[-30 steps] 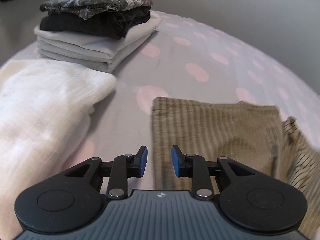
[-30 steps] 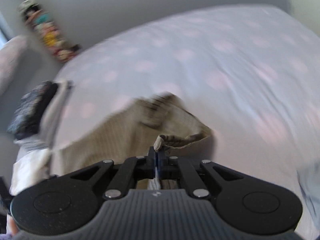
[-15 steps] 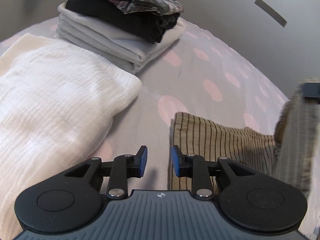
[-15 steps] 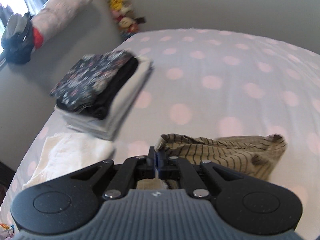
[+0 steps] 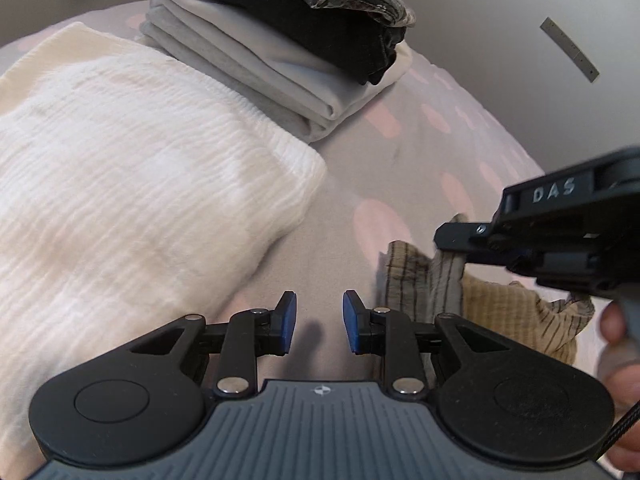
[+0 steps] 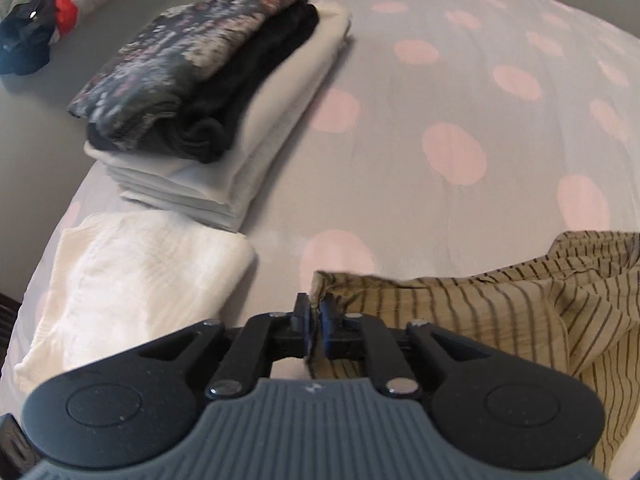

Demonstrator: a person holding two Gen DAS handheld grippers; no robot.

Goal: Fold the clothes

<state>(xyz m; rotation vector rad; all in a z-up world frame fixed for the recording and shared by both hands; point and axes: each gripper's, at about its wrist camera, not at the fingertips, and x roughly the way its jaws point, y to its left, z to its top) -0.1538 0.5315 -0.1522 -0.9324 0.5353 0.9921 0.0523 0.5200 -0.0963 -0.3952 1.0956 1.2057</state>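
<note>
A bed with a grey sheet (image 6: 400, 120) dotted with pale pink spots holds several garments. The right gripper (image 6: 315, 320) has its jaws closed tight on a corner of a tan striped shirt (image 6: 500, 312), which lies crumpled on the bed to the gripper's right. The left gripper (image 5: 316, 322) hovers low over bare sheet just left of that shirt (image 5: 416, 272), its blue-padded jaws parted and holding nothing. To the left lies a folded white crinkled cloth (image 6: 132, 280). Beyond it sits a neat stack of folded clothes (image 6: 224, 92) (a dark floral piece on top, black beneath, pale grey layers at the bottom). In the left wrist view, a person's hand (image 5: 620, 360) shows at the right edge.
</note>
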